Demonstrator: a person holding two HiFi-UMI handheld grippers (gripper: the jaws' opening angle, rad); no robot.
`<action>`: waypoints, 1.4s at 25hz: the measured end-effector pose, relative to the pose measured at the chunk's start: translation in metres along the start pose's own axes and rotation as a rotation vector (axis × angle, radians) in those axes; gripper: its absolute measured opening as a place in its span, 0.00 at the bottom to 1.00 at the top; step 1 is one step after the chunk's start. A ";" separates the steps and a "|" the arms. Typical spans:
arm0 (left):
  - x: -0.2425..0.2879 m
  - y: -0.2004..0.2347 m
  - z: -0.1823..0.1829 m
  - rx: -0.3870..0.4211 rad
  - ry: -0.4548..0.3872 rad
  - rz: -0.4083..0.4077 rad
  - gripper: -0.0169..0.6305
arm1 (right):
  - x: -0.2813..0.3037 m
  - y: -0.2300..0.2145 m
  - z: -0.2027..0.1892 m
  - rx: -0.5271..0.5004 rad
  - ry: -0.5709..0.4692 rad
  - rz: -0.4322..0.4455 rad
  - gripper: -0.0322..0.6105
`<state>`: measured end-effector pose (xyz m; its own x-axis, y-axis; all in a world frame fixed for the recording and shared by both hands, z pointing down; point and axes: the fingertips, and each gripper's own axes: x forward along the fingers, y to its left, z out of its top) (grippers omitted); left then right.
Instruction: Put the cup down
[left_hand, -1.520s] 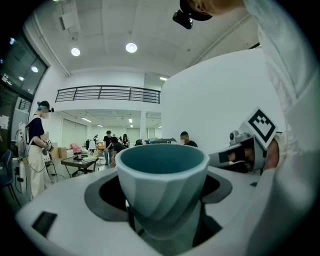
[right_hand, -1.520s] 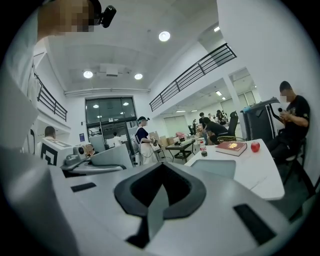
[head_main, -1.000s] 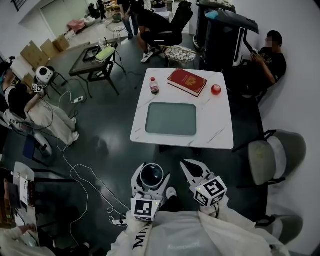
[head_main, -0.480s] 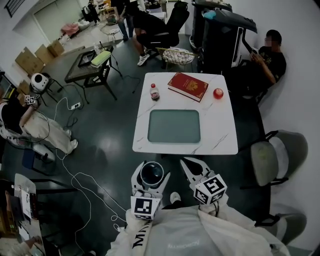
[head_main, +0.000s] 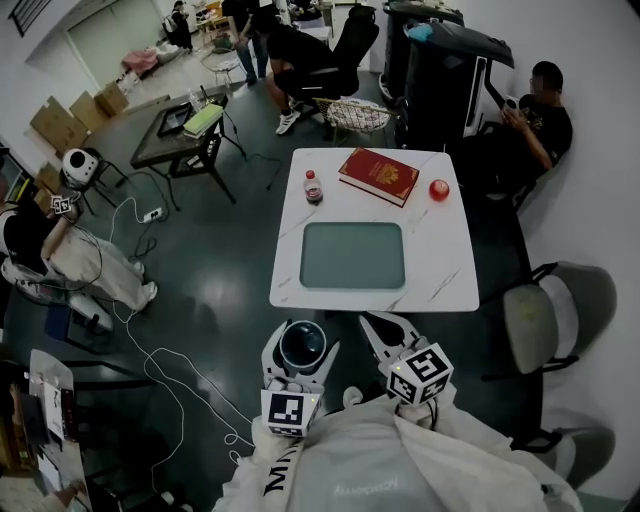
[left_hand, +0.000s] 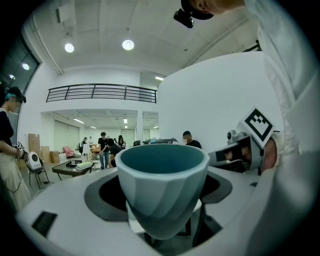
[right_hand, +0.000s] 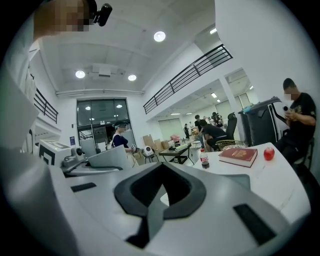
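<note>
The cup (left_hand: 162, 182) is up in the left tongs (head_main: 302, 338), clamped low on its sides with the mouth facing up. It's short of the desk (head_main: 440, 270), hanging over dark floor close to the person's body. The near edge of the desk lies straight ahead and a touch to the right of it, so my guess is that the coming move is a forward reach with the left arm while keeping the cup level. No long axis to worry about: it's round and sits upright.

Looks-wise it's a dull teal cup with slanted facets twisting down the outside, wide at the rim and tapering to a narrow base. I see no handle, and what shows of the inside looks empty.

The right tongs (right_hand: 159, 192) are closed on nothing, held just beside the left ones.

On the desk there's a grey-green tray (head_main: 352, 255) in the middle, nearest the cup. Along the far side are a small bottle (head_main: 313, 186), a red book (head_main: 378, 175) and a red apple (head_main: 438, 189)
</note>
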<state>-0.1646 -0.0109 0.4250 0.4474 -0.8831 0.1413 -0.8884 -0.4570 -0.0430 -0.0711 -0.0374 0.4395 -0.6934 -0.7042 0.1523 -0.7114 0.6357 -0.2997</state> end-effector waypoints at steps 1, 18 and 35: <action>-0.001 0.002 0.000 -0.001 0.000 0.004 0.64 | 0.001 0.002 0.001 -0.002 -0.001 0.003 0.06; 0.009 0.001 0.000 0.003 -0.005 -0.026 0.64 | -0.002 -0.003 0.004 -0.002 -0.019 -0.014 0.06; 0.059 0.025 0.001 0.007 0.010 -0.006 0.64 | 0.032 -0.044 0.016 0.000 -0.013 -0.016 0.06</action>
<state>-0.1602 -0.0740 0.4314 0.4519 -0.8791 0.1518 -0.8848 -0.4634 -0.0495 -0.0604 -0.0930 0.4429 -0.6803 -0.7184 0.1451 -0.7224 0.6241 -0.2976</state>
